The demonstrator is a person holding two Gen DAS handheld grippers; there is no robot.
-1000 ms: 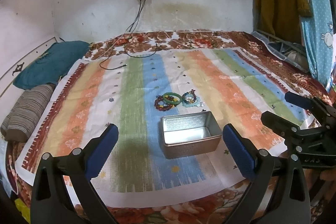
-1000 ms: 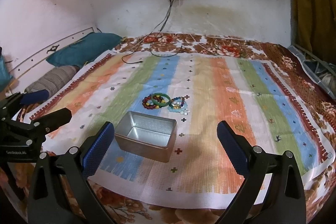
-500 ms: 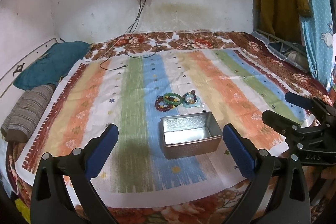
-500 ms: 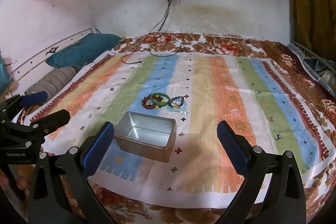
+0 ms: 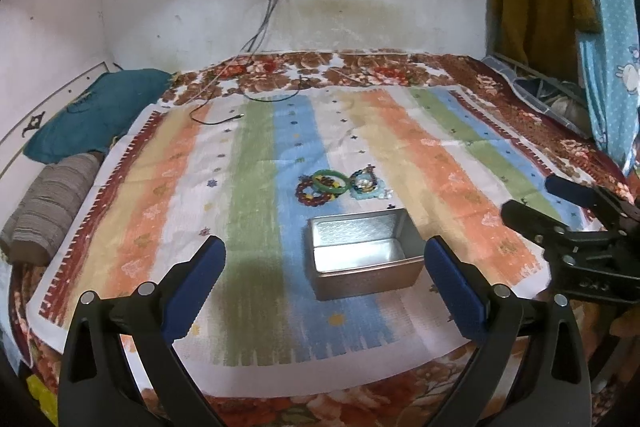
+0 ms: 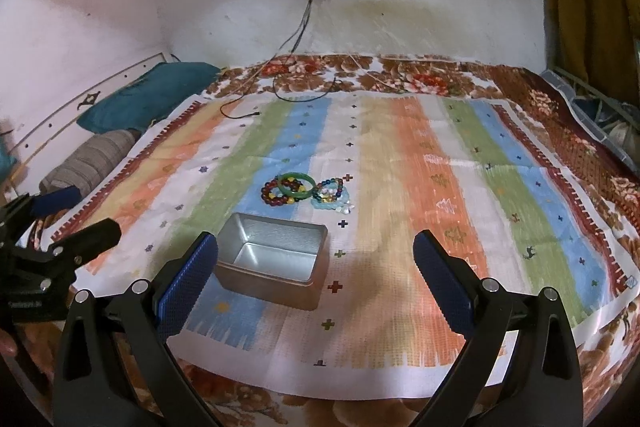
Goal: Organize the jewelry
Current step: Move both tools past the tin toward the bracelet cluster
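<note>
A small heap of jewelry lies on the striped cloth (image 5: 256, 211) spread over the bed: a green bangle (image 5: 329, 181) overlapping a dark red beaded bracelet (image 5: 312, 193), and just beside them, toward three o'clock, a multicoloured beaded bracelet (image 5: 363, 179) resting on a pale blue beaded piece (image 5: 374, 191). Directly at six o'clock from the heap, near but apart, stands an open metal tin (image 5: 362, 259); its inside appears bare, nothing yet in it. The left gripper (image 5: 322, 285) hangs with its blue pads spread wide and nothing between them, the tin showing in the gap; the right gripper (image 6: 314, 281) is likewise spread wide and empty, with the tin toward its nine o'clock pad. The bangle looks rigid, smooth and probably slippery, perhaps brittle if dropped, so pinching across its band at a free arc seems best. The beaded bracelets look light and floppy, likely strung on elastic; they should sag when lifted, and a pinch across one strand away from the overlap seems safest. The soft bedding may give under pressure.
</note>
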